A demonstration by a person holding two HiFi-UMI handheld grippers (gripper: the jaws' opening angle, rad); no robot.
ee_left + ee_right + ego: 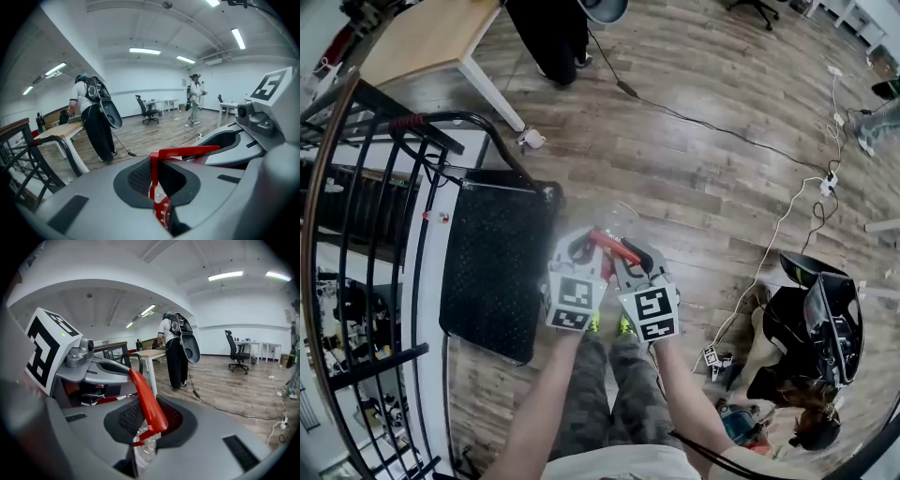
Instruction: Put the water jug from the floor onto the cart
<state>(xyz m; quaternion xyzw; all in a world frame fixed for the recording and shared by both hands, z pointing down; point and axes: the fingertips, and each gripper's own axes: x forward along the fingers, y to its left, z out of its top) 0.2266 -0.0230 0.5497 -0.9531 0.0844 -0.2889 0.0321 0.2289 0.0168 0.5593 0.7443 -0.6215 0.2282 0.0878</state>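
The water jug (617,219) is clear plastic with a red handle (612,246), and it hangs above the wooden floor just right of the cart (492,267). The cart is a black mesh platform with a curved black push bar (455,120). My left gripper (578,251) is shut on the left end of the red handle (185,152), and the red cap (162,209) shows below its jaws. My right gripper (634,259) is shut on the other end of the handle (146,401), with the clear jug body (142,446) under it. Most of the jug is hidden by the grippers.
A black metal railing (356,234) runs along the left. A wooden table (431,37) and a person in black (548,37) stand beyond the cart. Cables (712,127) cross the floor, and black gear (820,319) lies at the right.
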